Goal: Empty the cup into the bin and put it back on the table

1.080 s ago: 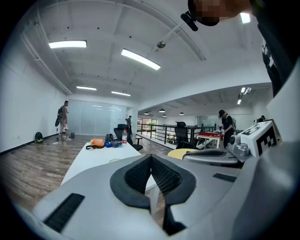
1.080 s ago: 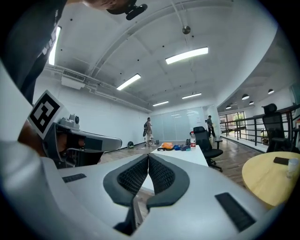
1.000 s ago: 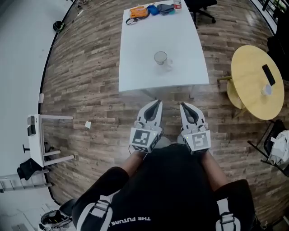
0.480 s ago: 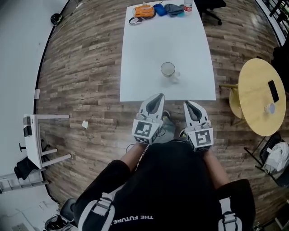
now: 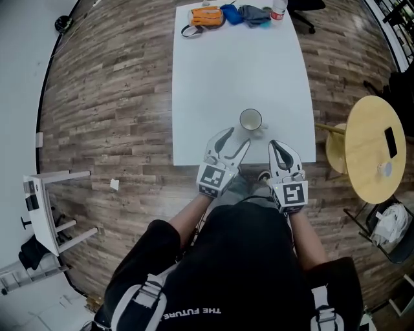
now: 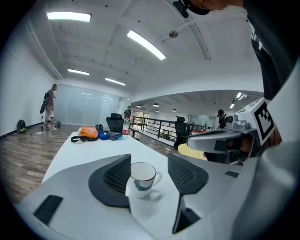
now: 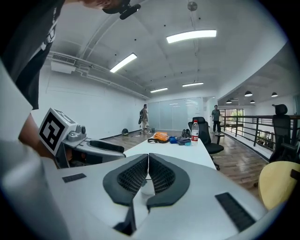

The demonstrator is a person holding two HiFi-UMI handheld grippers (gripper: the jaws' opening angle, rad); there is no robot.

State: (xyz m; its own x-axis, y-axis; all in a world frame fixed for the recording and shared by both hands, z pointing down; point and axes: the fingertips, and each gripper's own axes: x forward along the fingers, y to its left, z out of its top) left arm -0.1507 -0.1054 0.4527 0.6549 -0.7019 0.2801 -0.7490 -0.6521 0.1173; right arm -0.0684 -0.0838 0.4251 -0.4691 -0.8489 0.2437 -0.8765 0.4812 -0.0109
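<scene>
The head camera looks steeply down from above the person onto the left gripper (image 5: 238,136), the right gripper (image 5: 276,143) and the near end of the table (image 5: 239,64). The left gripper's camera sits low behind its opening jaws and faces along the tabletop, with the cup (image 6: 141,176) close ahead, not between them. The right gripper's camera faces likewise. All three views share the bags (image 5: 223,14) at the far end.

A dark ribbed pad of the left gripper (image 6: 149,159) hides the white ceramic cup with a thin dark rim (image 6: 143,174) at its eight o'clock side. The jaws are opening, and the cup shows in the gap, unpressed. What it holds cannot be made out.

In the head view, at twelve o'clock, the clear bottle with a red label (image 5: 278,9) and the black office chair (image 5: 304,9) are cut by the top edge. At three o'clock, on the round yellow table (image 5: 362,139), a small pale object (image 5: 385,169) is too small to tell.
</scene>
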